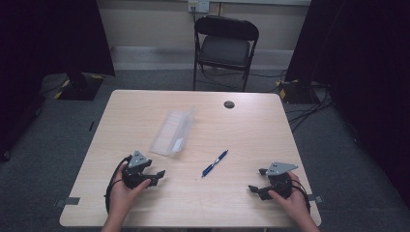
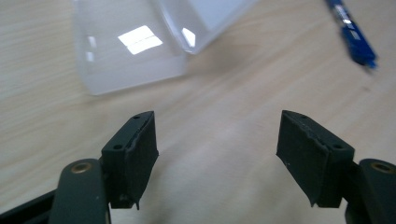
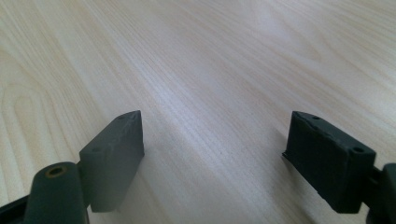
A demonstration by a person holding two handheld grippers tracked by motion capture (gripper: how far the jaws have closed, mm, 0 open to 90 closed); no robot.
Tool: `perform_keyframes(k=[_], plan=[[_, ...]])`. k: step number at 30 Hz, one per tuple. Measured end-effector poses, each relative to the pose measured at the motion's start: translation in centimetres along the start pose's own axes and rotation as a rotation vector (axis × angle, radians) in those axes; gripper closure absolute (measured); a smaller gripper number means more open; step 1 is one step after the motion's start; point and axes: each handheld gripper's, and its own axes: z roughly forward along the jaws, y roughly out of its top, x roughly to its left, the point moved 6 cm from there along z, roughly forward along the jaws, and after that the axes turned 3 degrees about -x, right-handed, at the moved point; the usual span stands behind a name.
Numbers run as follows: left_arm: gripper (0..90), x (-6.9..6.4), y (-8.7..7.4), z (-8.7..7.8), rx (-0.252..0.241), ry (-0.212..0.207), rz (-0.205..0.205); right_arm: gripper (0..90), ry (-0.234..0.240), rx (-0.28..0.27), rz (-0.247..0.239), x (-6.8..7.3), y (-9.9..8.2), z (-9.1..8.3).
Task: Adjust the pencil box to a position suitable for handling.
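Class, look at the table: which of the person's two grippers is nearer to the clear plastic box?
Left. The left gripper sits just below the clear plastic box's near end, jaws open. The right gripper is far across the table, beyond the blue pen.

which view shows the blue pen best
The high view: the whole blue plastic pen lies on the light wooden table between the clear plastic box and the right gripper. The left gripper view catches one blurred end.
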Motion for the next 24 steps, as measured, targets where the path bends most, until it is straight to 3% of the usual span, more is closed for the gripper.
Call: perform_keyframes(k=[3,7,9,10,13,15,19,20,21,22,23,24], plan=[[28.8,2.0,0.3,0.3,-0.017,0.058,-0.007,18.1,0.000,0.000,0.000,0.0,0.0,0.0],[28.9,3.1,0.5,0.6,-0.008,0.076,-0.018,18.1,0.000,0.000,0.000,0.0,0.0,0.0],[29.2,3.8,1.0,0.9,-0.019,0.091,-0.068,18.1,0.000,0.000,0.000,0.0,0.0,0.0],[29.4,3.8,1.0,0.9,-0.019,0.091,-0.068,18.1,0.000,0.000,0.000,0.0,0.0,0.0],[29.5,4.7,2.0,1.4,-0.016,0.136,-0.101,18.1,0.001,0.000,-0.001,0.0,0.0,0.0],[30.6,5.1,2.5,1.7,-0.009,0.158,-0.092,18.1,0.000,0.000,0.000,0.0,0.0,0.0],[33.1,5.6,2.8,2.3,0.015,0.169,-0.091,18.1,0.000,0.000,0.000,0.0,0.0,0.0],[37.1,5.7,2.9,2.5,0.019,0.177,-0.091,18.1,0.001,0.001,-0.001,0.0,0.0,0.0],[39.8,5.9,3.1,2.9,0.014,0.170,-0.119,18.1,0.001,0.000,-0.001,0.0,0.0,0.0],[40.5,5.9,3.1,2.9,0.014,0.170,-0.119,18.1,0.001,0.000,-0.001,0.0,0.0,0.0],[43.0,6.2,3.2,3.2,0.004,0.163,-0.165,18.1,0.001,0.000,-0.001,0.0,0.0,0.0],[46.9,6.2,3.2,3.2,0.004,0.163,-0.165,18.1,0.001,0.000,-0.001,0.0,0.0,0.0]])
